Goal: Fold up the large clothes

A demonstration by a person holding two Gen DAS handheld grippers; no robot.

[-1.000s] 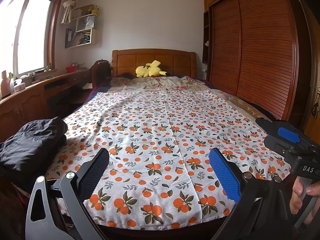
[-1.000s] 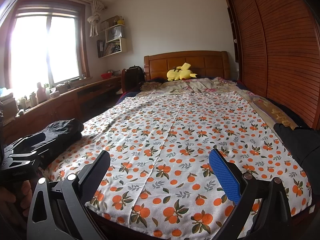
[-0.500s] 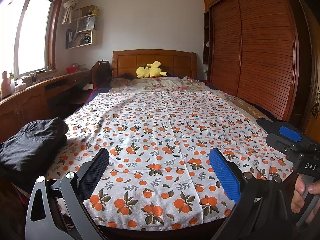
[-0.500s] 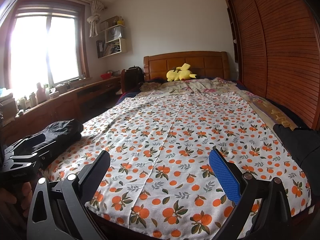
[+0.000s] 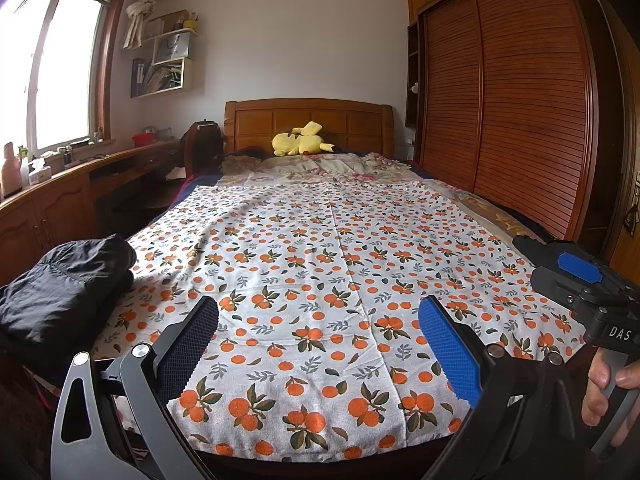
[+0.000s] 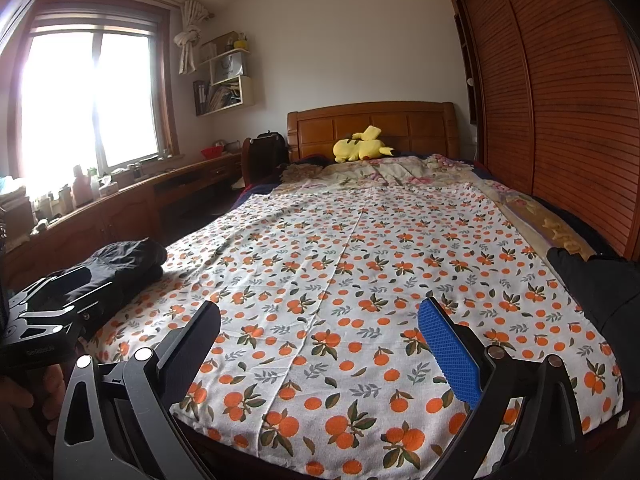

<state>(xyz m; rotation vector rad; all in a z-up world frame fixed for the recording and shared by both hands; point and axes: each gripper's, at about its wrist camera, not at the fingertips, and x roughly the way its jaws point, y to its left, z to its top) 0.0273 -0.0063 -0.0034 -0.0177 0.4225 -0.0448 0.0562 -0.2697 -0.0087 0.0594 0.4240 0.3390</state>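
Blue ribbed pad on one finger, black mesh pad on the other, on both tools; left gripper (image 5: pixel 318 330) jaws spread wide, nothing between them, hovering over the foot end of the bed (image 5: pixel 320 464). Right gripper (image 6: pixel 318 332) same: jaws released, empty, held level above the near edge. Both point straight up the mattress toward the headboard, likely a ready pose before reaching for a garment, so no grasp started yet.

Under the jaws: white sheet with orange-fruit print (image 5: pixel 332 264), spread flat with a centre crease, probably laid as the folding surface. No garment lies open on it.

Task items sit at the edges. Folded black garment (image 5: pixel 68 284) at the left foot corner of the bed, stacked compact, looks already done or parked out of the work area. In the right wrist view another dark garment (image 6: pixel 600 292) lies bunched on the right side of the bed, overlapping the sheet edge; looks unfolded, likely next to pick, can't confirm the type.

In the left view, the right hand (image 5: pixel 608 388) grips its tool's handle.

Further out: yellow Pikachu plush (image 5: pixel 300 142) by the wooden headboard, slatted wardrobe doors (image 5: pixel 520 120) right, window and long wooden desk (image 5: pixel 80 184) left with bottles on it
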